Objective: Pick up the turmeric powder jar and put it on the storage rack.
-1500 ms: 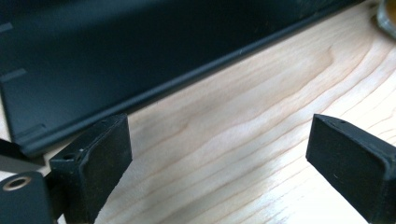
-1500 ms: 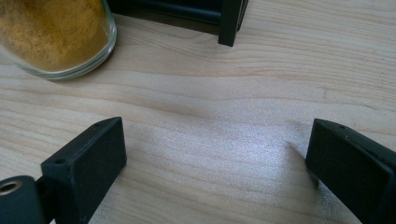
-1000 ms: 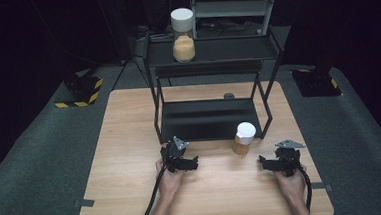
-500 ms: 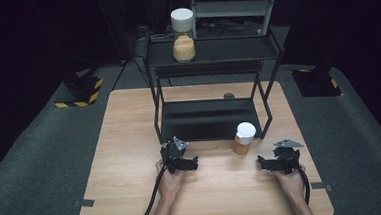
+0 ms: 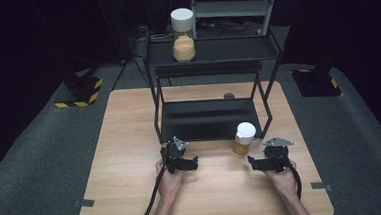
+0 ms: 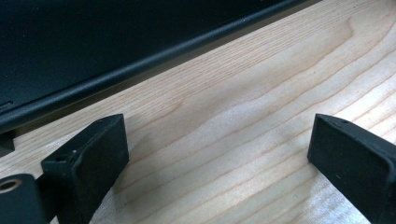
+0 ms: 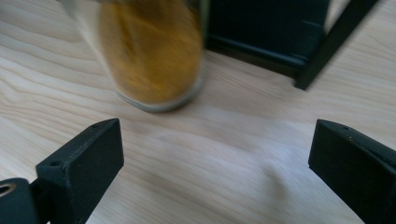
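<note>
While blurred up close, small jar [image 7: 152,51] beyond gaping right tool [image 7: 212,172]; left tool [image 6: 217,163] likewise released

1. You have a black shelf rack [image 5: 210,61] standing on the far half of the wooden table [image 5: 125,141].
2. On the rack's top shelf sits a tall white-lidded jar [image 5: 182,29].
3. Left of the rack, off the table, lies a yellow-and-black striped base [image 5: 80,91].

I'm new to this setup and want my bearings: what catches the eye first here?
A black two-tier metal rack stands at the far side of the wooden table, a white-lidded jar of orange powder on its top shelf. A smaller white-lidded jar stands on the table by the rack's front right leg, just ahead of the open right tool.
</note>
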`<state>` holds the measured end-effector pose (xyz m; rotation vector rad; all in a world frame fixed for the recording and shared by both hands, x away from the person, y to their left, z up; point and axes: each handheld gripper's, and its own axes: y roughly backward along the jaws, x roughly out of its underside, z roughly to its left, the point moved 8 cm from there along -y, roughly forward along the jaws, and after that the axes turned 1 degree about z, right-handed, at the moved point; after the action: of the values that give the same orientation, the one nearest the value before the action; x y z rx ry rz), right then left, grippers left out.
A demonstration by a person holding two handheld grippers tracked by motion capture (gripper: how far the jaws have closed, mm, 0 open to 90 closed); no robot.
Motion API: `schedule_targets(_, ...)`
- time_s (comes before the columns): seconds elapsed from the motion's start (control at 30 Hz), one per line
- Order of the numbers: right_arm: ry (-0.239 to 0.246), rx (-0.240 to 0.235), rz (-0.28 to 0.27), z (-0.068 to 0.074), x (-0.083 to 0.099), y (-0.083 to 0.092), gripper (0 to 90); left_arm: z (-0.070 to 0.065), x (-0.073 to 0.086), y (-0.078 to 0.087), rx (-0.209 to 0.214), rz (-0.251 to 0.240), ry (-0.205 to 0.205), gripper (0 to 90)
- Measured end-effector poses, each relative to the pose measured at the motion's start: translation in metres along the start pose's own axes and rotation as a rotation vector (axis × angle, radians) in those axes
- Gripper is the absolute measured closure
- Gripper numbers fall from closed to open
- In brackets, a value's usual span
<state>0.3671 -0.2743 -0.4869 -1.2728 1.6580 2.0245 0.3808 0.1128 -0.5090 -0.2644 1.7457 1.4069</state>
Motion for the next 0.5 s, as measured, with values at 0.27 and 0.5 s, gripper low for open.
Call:
schedule_targets(0.27,0.010,-0.059,-0.043,0.010,-0.014,-0.003,6.4,0.000,0.000,0.000,0.000,0.000,0.000,5.1)
schedule_targets(0.5,0.008,-0.064,-0.070,0.016,-0.025,-0.010,11.7,0.000,0.000,0.000,0.000,0.000,0.000,5.1)
